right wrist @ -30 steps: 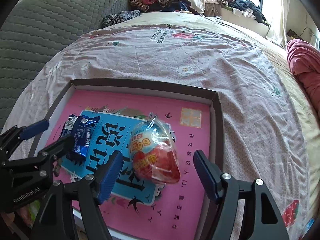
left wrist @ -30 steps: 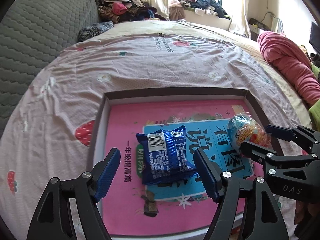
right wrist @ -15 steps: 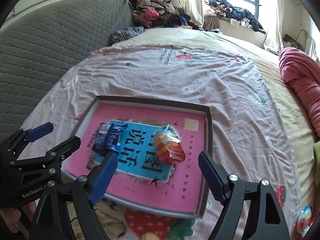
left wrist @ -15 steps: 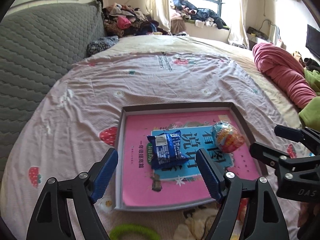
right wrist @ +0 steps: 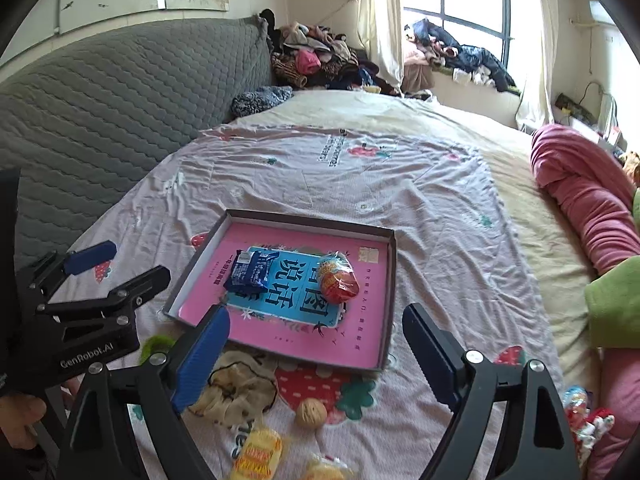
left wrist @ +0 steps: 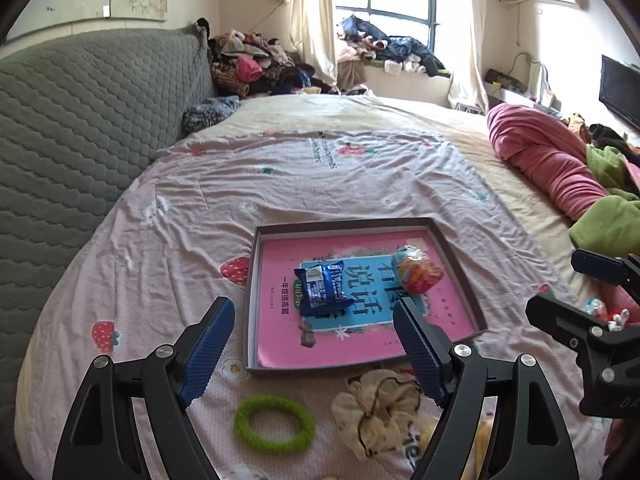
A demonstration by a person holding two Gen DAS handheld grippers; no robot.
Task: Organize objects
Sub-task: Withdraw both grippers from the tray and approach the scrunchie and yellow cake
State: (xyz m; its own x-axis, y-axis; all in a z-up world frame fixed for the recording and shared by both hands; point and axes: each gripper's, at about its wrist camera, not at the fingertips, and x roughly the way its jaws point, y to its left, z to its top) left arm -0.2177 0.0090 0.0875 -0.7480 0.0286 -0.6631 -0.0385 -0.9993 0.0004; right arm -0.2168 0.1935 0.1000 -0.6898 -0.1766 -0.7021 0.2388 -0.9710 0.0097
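Bed sheet now shows around the tray: you've lifted both tools away. Left tool wide, right tool opening, both empty; blue packet and wrapped egg lie delivered inside.

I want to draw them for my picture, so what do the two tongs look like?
Both tongs are black frames with silver screw heads, each branching into two arms like a letter V. The left tongs and the right tongs carry dark blue ribbed pads on their fingers. White letters on the side of the left tongs read "GenRobot.AI", seen from the right camera. No cables show.
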